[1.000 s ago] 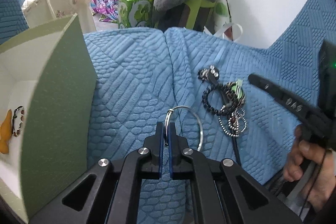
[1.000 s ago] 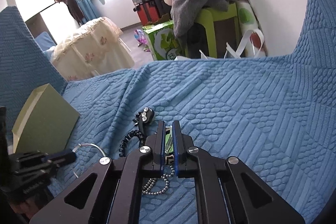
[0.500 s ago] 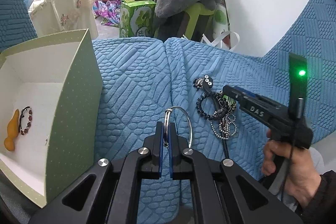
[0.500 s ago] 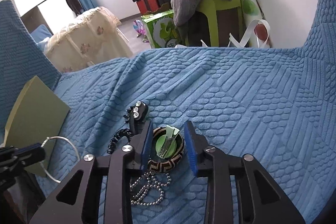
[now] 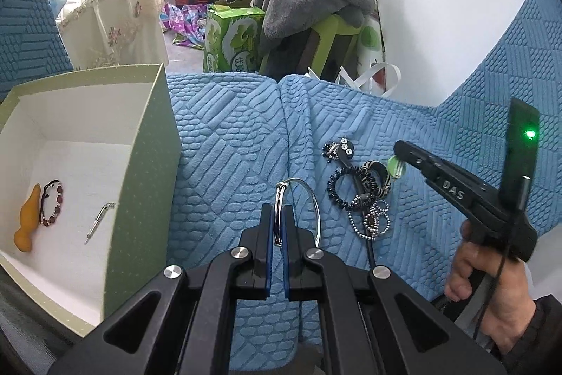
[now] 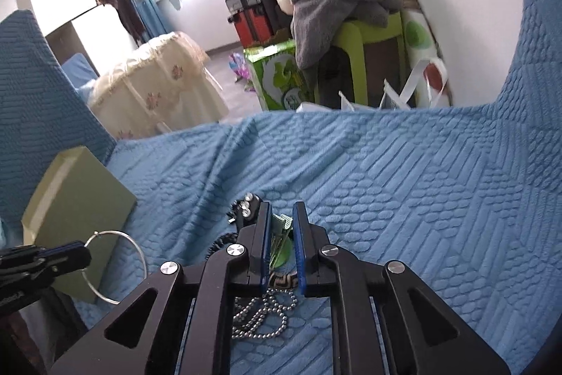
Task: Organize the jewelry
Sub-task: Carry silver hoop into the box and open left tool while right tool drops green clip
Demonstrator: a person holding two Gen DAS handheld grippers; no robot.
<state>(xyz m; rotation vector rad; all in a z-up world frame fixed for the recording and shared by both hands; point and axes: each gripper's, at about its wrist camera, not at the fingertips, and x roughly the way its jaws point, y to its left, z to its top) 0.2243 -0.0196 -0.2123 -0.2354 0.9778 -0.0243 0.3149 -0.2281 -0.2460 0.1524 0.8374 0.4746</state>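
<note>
Green box (image 5: 140, 171), left: beaded bracelet (image 5: 52, 203) in. Left gripper (image 5: 277, 227) pinches silver bangle (image 5: 302, 209); right gripper (image 6: 282, 234), fingers spread, straddles green clip (image 6: 281, 246) (pile remains).

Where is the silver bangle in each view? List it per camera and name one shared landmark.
Left wrist: the silver bangle sits low centre, pinched in the left hand-held gripper.
Right wrist: the silver bangle hangs at lower left, from that same tool.
Shared landmark: the green box, left of the bangle in both.
</note>
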